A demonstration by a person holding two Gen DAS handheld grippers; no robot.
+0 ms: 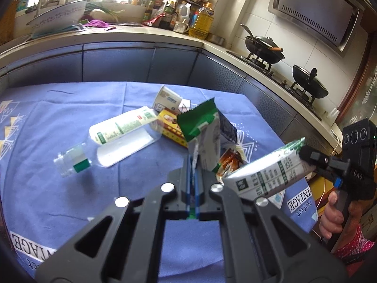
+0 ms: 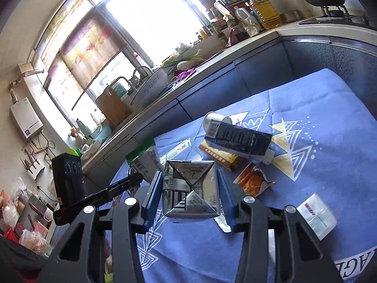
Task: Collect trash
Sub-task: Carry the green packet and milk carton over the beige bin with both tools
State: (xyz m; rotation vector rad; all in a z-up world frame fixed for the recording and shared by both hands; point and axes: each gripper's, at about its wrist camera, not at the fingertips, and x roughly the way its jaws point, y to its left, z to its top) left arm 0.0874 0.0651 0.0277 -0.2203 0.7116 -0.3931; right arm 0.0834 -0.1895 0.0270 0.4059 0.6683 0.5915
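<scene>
You are holding your left gripper (image 1: 193,165) with its blue pads pressed together on the lower edge of a green-and-white wrapper (image 1: 205,132), lifting it above the blue tablecloth (image 1: 70,108). You are clamping your right gripper (image 2: 189,194) on a white-and-green carton (image 2: 190,188), its folded end facing the camera, also raised off the tablecloth.

Around the wrapper, the remaining trash is lying on the cloth: a clear plastic bottle (image 1: 113,141) on its side to the left, seemingly empty with its cap off; a yellow-and-red box (image 1: 170,127) just behind; a white cup (image 1: 166,99) tipped over beyond that; a dark carton (image 2: 238,141) resting across the box; and a torn orange packet (image 1: 229,162) just to the right. A white tissue pack (image 2: 317,215) is sitting well apart, at the cloth's near edge.
</scene>
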